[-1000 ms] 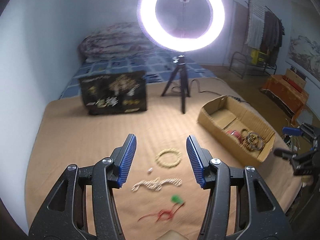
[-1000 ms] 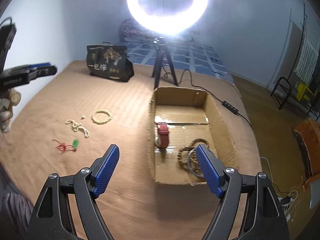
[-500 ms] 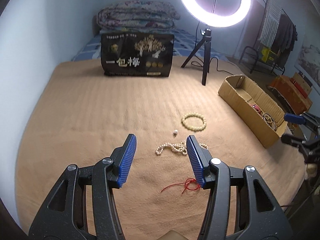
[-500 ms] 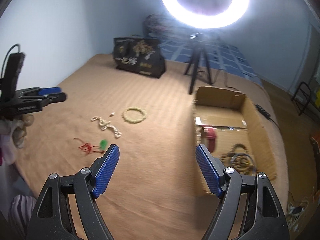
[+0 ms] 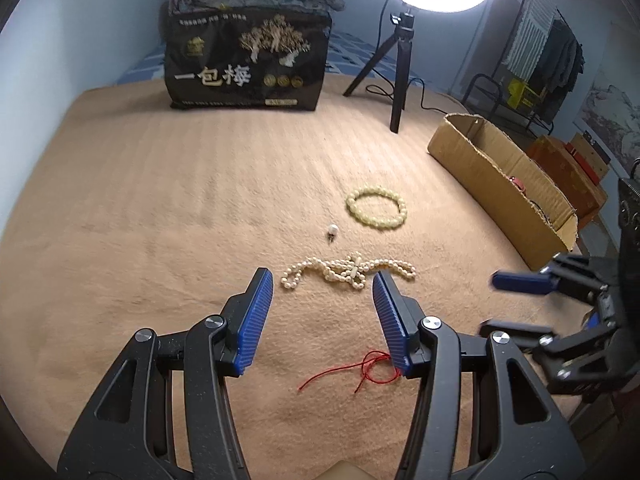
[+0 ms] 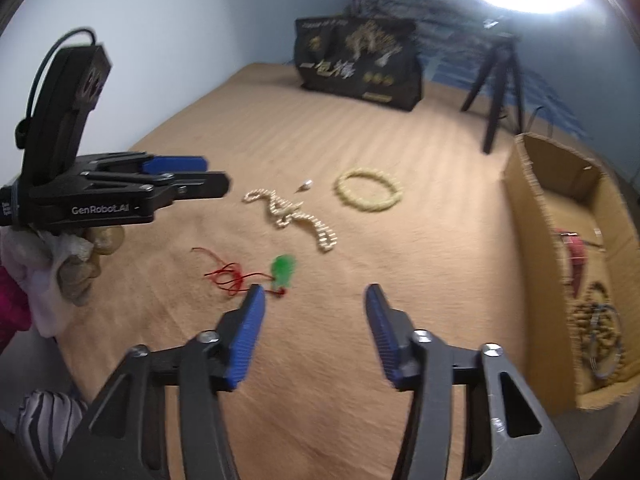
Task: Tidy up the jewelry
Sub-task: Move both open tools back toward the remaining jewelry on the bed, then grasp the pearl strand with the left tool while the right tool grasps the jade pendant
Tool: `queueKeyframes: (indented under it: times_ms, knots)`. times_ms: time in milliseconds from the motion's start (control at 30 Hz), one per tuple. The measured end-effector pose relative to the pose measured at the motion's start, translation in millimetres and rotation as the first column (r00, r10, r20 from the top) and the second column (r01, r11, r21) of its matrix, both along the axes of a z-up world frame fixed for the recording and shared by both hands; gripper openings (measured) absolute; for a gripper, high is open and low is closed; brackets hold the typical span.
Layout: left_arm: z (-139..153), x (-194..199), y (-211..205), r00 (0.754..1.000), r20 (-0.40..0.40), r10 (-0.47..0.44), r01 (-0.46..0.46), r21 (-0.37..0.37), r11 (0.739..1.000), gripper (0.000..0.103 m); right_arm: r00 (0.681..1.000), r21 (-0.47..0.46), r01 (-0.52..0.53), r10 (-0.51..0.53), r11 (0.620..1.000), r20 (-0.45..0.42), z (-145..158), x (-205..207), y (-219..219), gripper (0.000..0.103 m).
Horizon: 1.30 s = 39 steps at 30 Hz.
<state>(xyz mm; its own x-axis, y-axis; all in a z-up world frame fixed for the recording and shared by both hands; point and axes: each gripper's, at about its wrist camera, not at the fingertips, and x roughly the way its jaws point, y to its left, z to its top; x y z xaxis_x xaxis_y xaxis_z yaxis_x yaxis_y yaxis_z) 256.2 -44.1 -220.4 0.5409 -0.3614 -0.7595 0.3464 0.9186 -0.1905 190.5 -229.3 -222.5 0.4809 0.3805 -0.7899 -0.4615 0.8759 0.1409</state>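
On the tan blanket lie a white pearl necklace [image 5: 347, 272] [image 6: 294, 216], a pale yellow bead bracelet [image 5: 376, 207] [image 6: 368, 191], a small single pearl piece [image 5: 331, 231] [image 6: 305, 185] and a red cord [image 5: 356, 368] [image 6: 226, 274] with a green pendant [image 6: 283, 268]. My left gripper [image 5: 323, 280] is open and empty, just short of the necklace, above the red cord. My right gripper [image 6: 313, 294] is open and empty, near the green pendant. A cardboard box [image 5: 500, 172] [image 6: 536, 248] at the right holds a red item [image 6: 574, 246] and dark bead bracelets [image 6: 598, 328].
A black printed bag [image 5: 246, 64] [image 6: 358, 62] stands at the back. A ring light on a black tripod [image 5: 402, 60] [image 6: 498, 76] stands beside the box, with a cable behind it. A clothes rack [image 5: 532, 52] is far right, off the bed.
Both grippers have swung left and lower toward the loose jewelry. The necklace now sits just past my left fingertips. The right gripper turned away from the box toward the green pendant.
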Motion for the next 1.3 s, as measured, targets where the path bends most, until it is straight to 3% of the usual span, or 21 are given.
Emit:
queueKeyframes:
  times_ms: [400,600,767,867,1033,1167,1300]
  knots:
    - [-31.9,26.4,-5.9,0.999,-0.054,0.003,-0.004,-0.030,1.000,0.053,0.999,-0.006,-0.033,0.033,0.999,-0.032,-26.7,16.6,31.3,0.043]
    - [-37.8,31.9,-6.2,0.998,-0.063,0.002,-0.004,-0.031,0.999,0.053,0.998,-0.027,-0.046,0.045,0.999,-0.033,-35.9,21.9,41.7,0.034]
    - [-39.1,35.3,-8.0,0.997,-0.075,-0.006,0.002,-0.050,0.999,0.053,0.999,-0.084,-0.051,0.050,0.995,-0.015,-39.3,22.7,48.3,0.015]
    - [-39.3,34.8,-12.1,0.997,-0.074,-0.019,0.015,-0.050,0.999,0.053,0.999,-0.089,-0.046,0.044,0.995,-0.022,-38.5,22.3,44.1,0.014]
    - [-40.1,33.6,-22.8,0.997,-0.069,-0.037,0.036,-0.013,0.999,0.053,0.999,-0.121,-0.033,0.031,0.992,-0.021,-37.3,19.4,36.0,0.014]
    - [-42.5,33.7,-31.7,0.998,-0.057,-0.025,0.029,0.065,0.997,0.054,1.000,-0.133,-0.013,0.010,0.991,-0.021,-36.1,16.8,21.0,0.014]
    - [-43.7,35.4,-36.3,0.999,-0.052,-0.012,0.016,0.081,0.997,0.055,1.000,-0.140,0.009,-0.012,0.990,-0.022,-35.5,16.5,9.5,0.014]
